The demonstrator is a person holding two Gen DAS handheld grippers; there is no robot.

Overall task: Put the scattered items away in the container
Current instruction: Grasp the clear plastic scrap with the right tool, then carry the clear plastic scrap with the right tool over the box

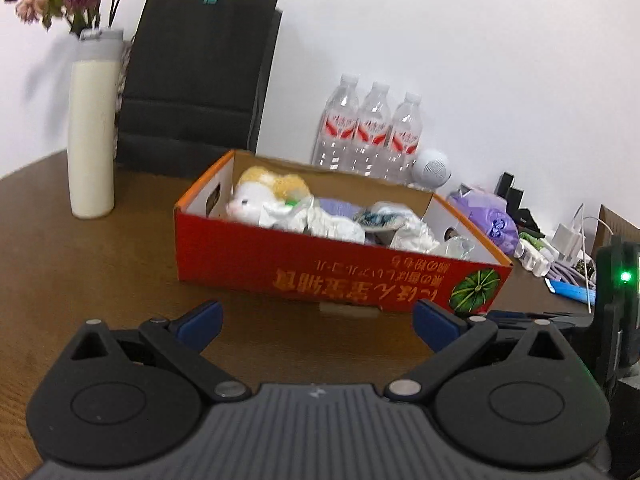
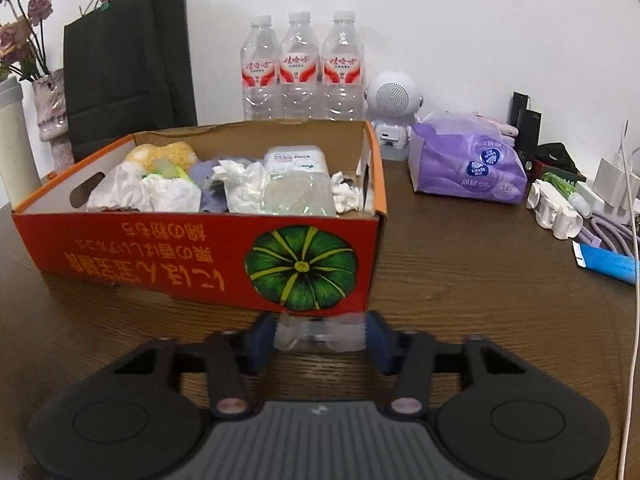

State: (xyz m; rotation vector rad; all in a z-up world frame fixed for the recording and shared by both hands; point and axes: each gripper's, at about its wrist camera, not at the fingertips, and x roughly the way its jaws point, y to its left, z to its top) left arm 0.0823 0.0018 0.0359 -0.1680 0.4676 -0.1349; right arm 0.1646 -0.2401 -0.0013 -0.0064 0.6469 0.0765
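Right wrist view: my right gripper (image 2: 320, 338) clenched on a clear crumpled plastic piece (image 2: 320, 334), just short of the red box (image 2: 192, 256). Light, flimsy, slippery; pinch mid-body. Left gripper (image 1: 318, 322) released, empty.

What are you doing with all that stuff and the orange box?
Someone is tidying up with a gripper in each hand. The right gripper is closed on a crumpled clear plastic piece on the table, just in front of the orange box. The box already holds a plush toy, crumpled tissues and other bits. The left gripper is open and empty, pointing at the box from nearby.
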